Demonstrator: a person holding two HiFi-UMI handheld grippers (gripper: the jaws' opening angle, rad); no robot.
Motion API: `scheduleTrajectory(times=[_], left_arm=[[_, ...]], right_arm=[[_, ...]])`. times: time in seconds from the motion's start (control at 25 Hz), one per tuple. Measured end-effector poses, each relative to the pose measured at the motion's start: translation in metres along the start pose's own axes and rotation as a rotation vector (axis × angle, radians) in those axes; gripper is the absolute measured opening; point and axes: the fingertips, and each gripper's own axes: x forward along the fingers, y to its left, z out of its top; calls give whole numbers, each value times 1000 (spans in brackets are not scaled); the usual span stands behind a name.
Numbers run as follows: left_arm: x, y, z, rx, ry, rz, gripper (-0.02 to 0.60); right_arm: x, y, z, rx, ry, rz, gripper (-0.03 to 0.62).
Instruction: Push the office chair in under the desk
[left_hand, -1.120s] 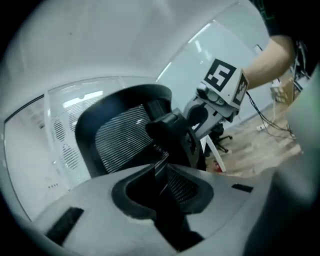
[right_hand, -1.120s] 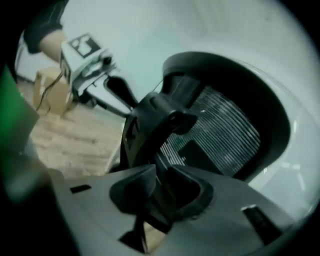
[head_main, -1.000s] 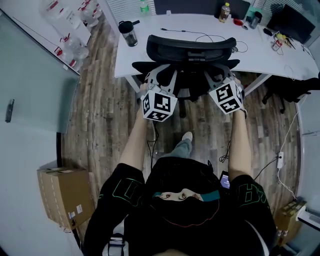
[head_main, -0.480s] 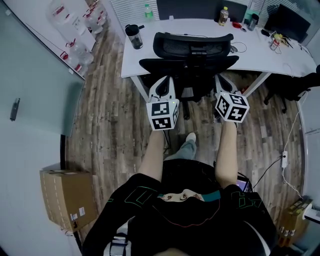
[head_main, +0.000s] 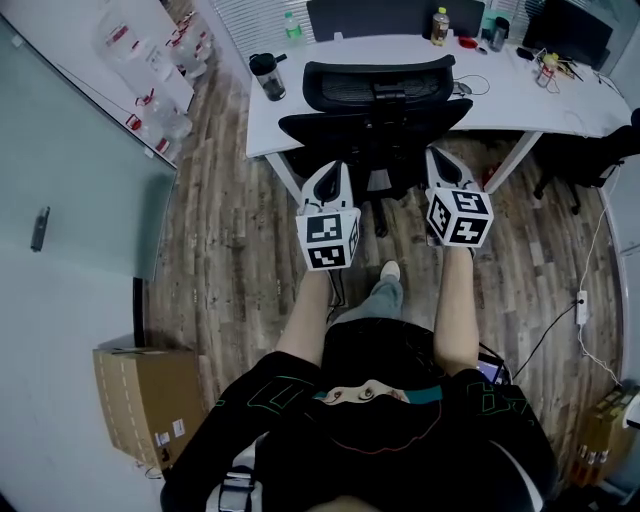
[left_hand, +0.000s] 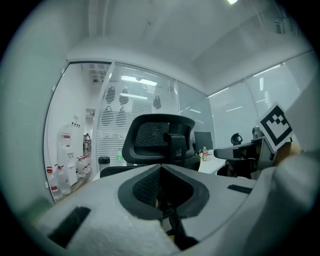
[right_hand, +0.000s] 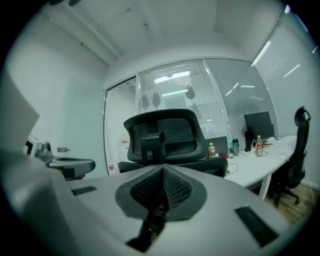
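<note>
Left edge: a glass partition (head_main: 90, 200) lines the left side; a cardboard box (head_main: 145, 400) sits lower left.
Floor: wood planks (head_main: 220, 240), bare between partition and desk.
Desk: white top (head_main: 520, 95) spans the upper frame, near edge facing the person.
Office chair: black (head_main: 378, 85), upper centre, backrest toward the person, seat at the desk's near edge.
Left gripper: (head_main: 330, 170) jaws pressed together, empty, tips just short of the chair.
Right gripper: (head_main: 437, 157) likewise closed, empty.
Right edge: a second dark chair (head_main: 590, 165).
</note>
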Motion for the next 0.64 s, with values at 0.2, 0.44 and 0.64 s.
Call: scheduleTrajectory(times=[0.2, 0.44, 0.64], left_arm=[[-2, 0, 4, 22, -3, 3, 8], [-4, 3, 2, 33, 5, 9, 8], [-7, 7, -13, 8, 35, 17, 8]], right_arm=[[-2, -5, 6, -2, -21, -12, 3], [-1, -5, 7, -4, -27, -12, 3], [1, -3, 3, -8, -19, -11, 3]])
